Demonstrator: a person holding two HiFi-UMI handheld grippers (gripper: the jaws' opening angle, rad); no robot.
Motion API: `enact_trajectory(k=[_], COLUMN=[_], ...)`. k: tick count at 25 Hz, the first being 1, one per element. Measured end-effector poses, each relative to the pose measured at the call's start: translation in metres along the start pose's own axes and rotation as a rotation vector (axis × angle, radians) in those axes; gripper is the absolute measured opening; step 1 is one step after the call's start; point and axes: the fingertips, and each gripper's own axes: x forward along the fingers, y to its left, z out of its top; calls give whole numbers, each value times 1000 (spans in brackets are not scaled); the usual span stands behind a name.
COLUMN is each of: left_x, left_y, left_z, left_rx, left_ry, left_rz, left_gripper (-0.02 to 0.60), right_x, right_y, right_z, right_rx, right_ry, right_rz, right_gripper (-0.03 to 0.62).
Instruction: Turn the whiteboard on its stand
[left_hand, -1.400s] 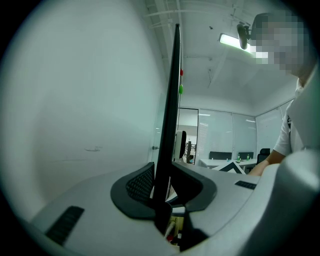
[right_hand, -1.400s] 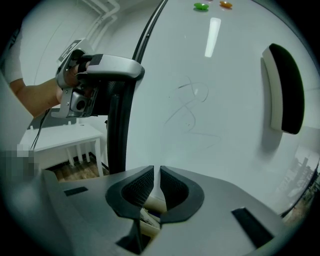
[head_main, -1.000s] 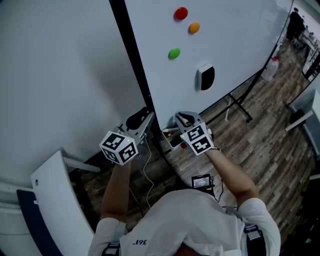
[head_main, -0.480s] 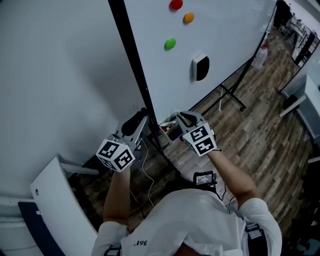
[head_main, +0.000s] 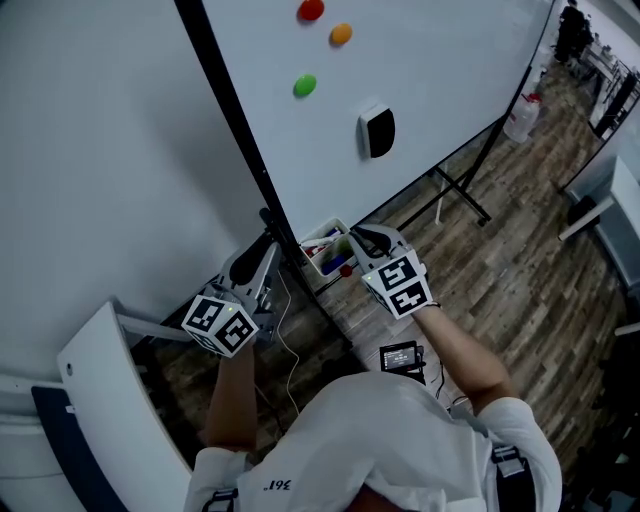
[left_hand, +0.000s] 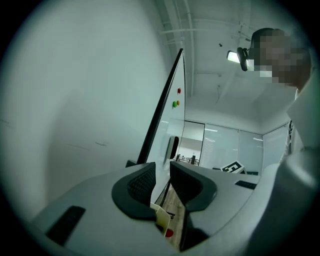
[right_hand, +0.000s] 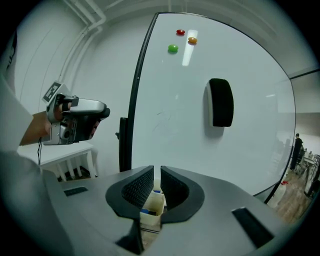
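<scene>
The whiteboard (head_main: 430, 70) stands tilted, its black side frame (head_main: 225, 110) running down to my left gripper (head_main: 266, 243). That gripper's tips sit at the frame's lower end. Its jaws stand a narrow gap apart, and only the board face (left_hand: 172, 125) shows through them. My right gripper (head_main: 358, 236) is at the board's bottom edge, right beside the cream marker tray (head_main: 322, 247). Its jaws are all but closed, with the tray (right_hand: 152, 202) showing just below them. I see nothing clamped. A black eraser (head_main: 377, 130) and a green magnet (head_main: 304, 85) cling to the board.
The stand's dark legs (head_main: 460, 195) spread over the wood floor to the right. A spray bottle (head_main: 520, 118) stands by the far leg. A white bench (head_main: 110, 400) lies at the left against the wall. A cable (head_main: 292, 340) hangs below the left gripper.
The board's side frame and the tray have swung to the left in the head view. My left gripper has moved down and left with the frame. The right gripper has stayed beside the tray.
</scene>
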Motion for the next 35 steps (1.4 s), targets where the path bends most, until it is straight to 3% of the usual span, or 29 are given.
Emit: enact_trajectory(k=[20, 35], left_x=[-18, -47], left_y=[-157, -231], left_z=[-72, -110], left_rx=[-101, -144], left_ry=[29, 48], left_rz=[90, 104], left_gripper=[94, 94], right_x=[-148, -219], right_y=[-17, 0], right_z=[-55, -76], right_rx=[40, 88], right_ry=[-46, -69], right_rz=[94, 150], right_gripper=[57, 57])
